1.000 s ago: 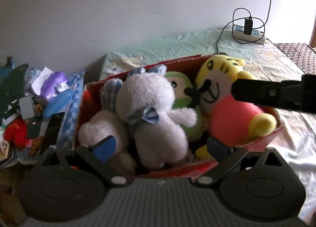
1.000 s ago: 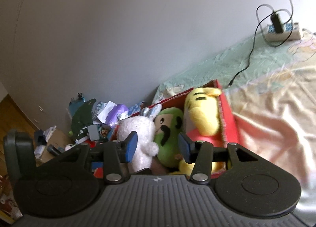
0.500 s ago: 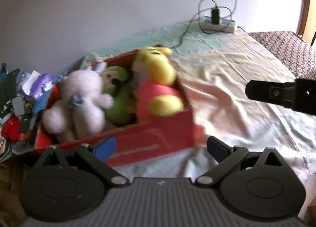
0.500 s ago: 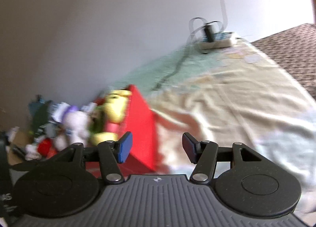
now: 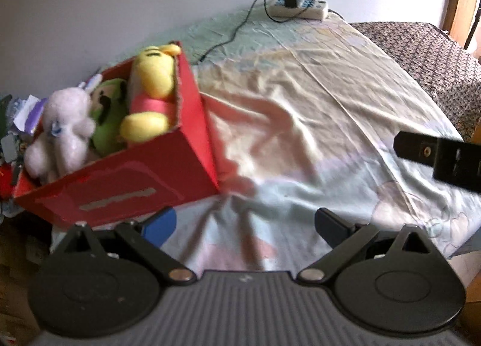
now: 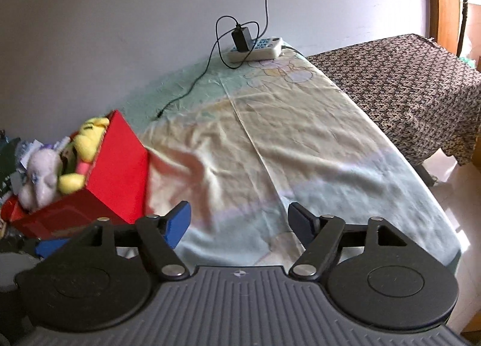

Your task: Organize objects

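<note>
A red cardboard box (image 5: 126, 183) (image 6: 120, 165) stands at the left end of the bed, holding a white plush rabbit (image 5: 63, 126) (image 6: 40, 176), a green plush (image 5: 108, 114) and a yellow plush in a pink shirt (image 5: 150, 90) (image 6: 87, 141). My left gripper (image 5: 245, 222) stands open over the sheet, just right of the box's near corner, nothing between its fingers. My right gripper (image 6: 240, 219) hangs over bare sheet to the right of the box, its jaws opening and empty. The right tool's black body (image 5: 442, 159) shows at the right edge of the left wrist view.
A pale wrinkled sheet (image 6: 300, 141) covers the bed. A white power strip with a black charger (image 6: 255, 45) (image 5: 297, 6) and its cable lie by the wall at the far end. A dark patterned cloth (image 6: 405, 81) covers the surface to the right. Clutter is piled left of the box (image 5: 12, 123).
Both grippers have drawn back from the box and swung right over the sheet. The box has gone from the middle to the left of both views. The right jaws have widened.
</note>
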